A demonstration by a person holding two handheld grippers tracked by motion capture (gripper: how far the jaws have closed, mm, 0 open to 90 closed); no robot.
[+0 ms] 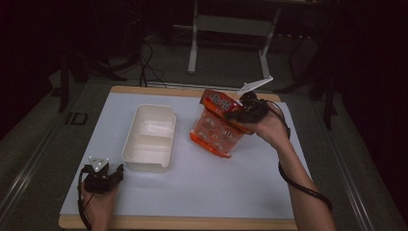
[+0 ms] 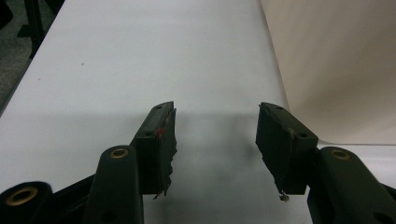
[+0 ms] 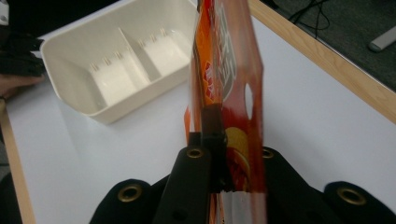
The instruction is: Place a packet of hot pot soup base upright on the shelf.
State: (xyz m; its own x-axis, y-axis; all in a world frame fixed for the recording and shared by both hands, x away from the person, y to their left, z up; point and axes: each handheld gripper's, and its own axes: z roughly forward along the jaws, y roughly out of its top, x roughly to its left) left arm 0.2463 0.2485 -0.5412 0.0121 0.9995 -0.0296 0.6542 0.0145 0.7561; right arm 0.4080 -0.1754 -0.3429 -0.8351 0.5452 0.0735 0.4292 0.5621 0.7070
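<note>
The right gripper (image 1: 240,111) was clamped on the orange snack bag (image 1: 215,124) — forearm angled in from 5 o'clock, bag lifted at 3 o'clock of the white tray (image 1: 148,137). The left gripper (image 1: 109,177) sat low at the tray's 7 o'clock, jaws spread apart around nothing.

Table (image 1: 202,211): a rectangular top with a white surface, edged by a light wooden rim that shows along the near and far sides.
Floor around it: grey, with dark cables trailing beyond the far edge.
White bin (image 1: 149,137): a cream plastic container, open on top, split by a divider into two compartments; it sits flat on the left half of the white surface, long side running away from the person.
Snack bag (image 1: 216,127): an orange-red packet, tilted, its lower edge close to or on the surface just right of the bin; contact is hard to judge.
</note>
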